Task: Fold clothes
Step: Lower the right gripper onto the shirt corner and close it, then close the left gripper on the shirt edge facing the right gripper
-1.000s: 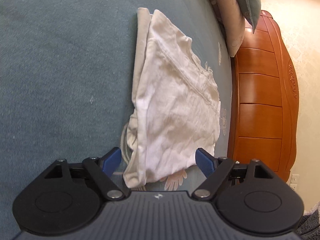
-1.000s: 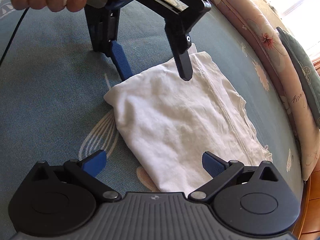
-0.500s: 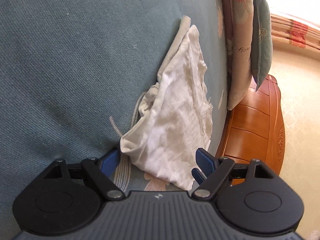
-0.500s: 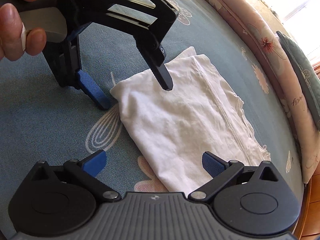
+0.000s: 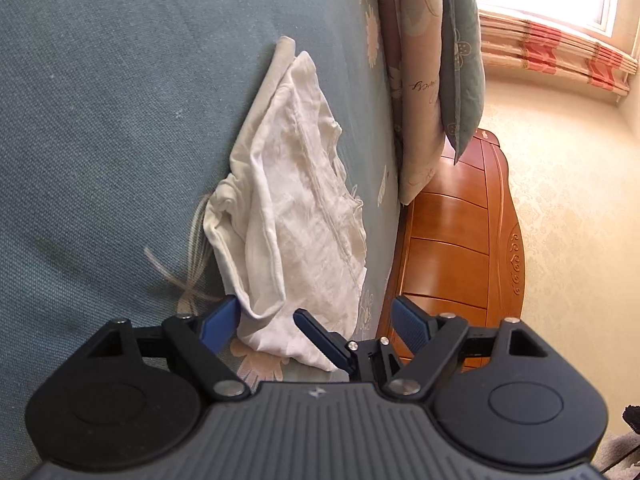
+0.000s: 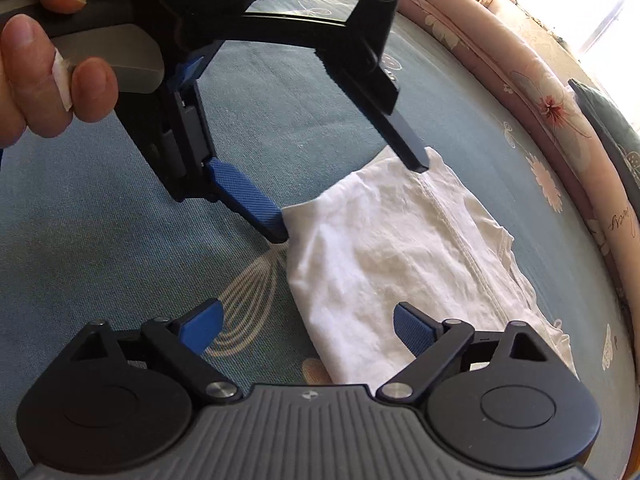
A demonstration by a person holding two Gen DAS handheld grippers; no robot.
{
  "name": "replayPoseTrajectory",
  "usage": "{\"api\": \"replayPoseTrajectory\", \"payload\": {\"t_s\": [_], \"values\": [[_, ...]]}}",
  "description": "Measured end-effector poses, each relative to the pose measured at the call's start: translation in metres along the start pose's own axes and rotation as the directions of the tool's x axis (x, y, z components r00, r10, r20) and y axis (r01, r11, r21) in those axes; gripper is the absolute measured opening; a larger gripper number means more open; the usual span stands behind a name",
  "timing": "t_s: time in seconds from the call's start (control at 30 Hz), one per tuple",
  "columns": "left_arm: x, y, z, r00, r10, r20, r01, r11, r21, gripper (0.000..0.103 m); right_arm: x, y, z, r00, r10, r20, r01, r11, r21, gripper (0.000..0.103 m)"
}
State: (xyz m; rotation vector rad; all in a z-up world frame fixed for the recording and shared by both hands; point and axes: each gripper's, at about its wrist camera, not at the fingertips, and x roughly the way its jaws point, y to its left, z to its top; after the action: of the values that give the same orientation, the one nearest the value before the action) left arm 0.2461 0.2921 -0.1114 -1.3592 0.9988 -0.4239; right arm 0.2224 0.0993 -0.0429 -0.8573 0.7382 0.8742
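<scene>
White garment [image 6: 404, 256], partly folded, lies on the bed [image 6: 100, 248] at frame centre. Left claw [image 6: 352, 200], released, straddles its far corner for pinching; right claw [image 6: 306, 330], closing, straddles its near edge, gripping nothing.

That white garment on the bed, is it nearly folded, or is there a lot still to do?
Partly done: the white garment already lies doubled into a narrow bundle on the blue bedspread. In hand: the left gripper straddles its far corner, open, while the right gripper is closing around the near edge, not yet pinching cloth. Left: probably at least one more fold, since the bundle looks long and rumpled.
</scene>
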Motion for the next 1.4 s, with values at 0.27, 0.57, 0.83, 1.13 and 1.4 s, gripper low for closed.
{"api": "replayPoseTrajectory", "payload": {"t_s": [0.27,0.57,0.83,1.13,1.4], "values": [[0.002,-0.007,0.006,0.999,-0.004,-0.038,0.005,1.0,0.028,0.082,0.034,0.013,0.02,0.988,-0.151,0.045,0.155,0.984,-0.09,0.063],[-0.006,-0.01,0.026,0.997,0.076,0.034,-0.079,0.994,0.08,0.085,0.021,-0.014,0.029,0.991,-0.133,0.026,0.132,0.991,0.029,0.005],[0.05,-0.018,0.076,0.991,0.132,0.009,-0.132,0.982,0.136,0.086,0.005,-0.031,0.033,0.992,-0.114,0.044,0.109,0.988,0.11,0.005],[0.086,-0.048,0.113,0.978,0.206,-0.012,-0.193,0.932,0.306,0.083,-0.006,-0.037,0.031,0.994,-0.097,0.048,0.087,0.98,0.18,0.005],[0.093,-0.065,0.121,0.94,0.334,-0.064,-0.269,0.846,0.461,0.054,0.005,-0.038,0.025,0.993,-0.112,0.035,0.102,0.972,0.21,0.007]]}}
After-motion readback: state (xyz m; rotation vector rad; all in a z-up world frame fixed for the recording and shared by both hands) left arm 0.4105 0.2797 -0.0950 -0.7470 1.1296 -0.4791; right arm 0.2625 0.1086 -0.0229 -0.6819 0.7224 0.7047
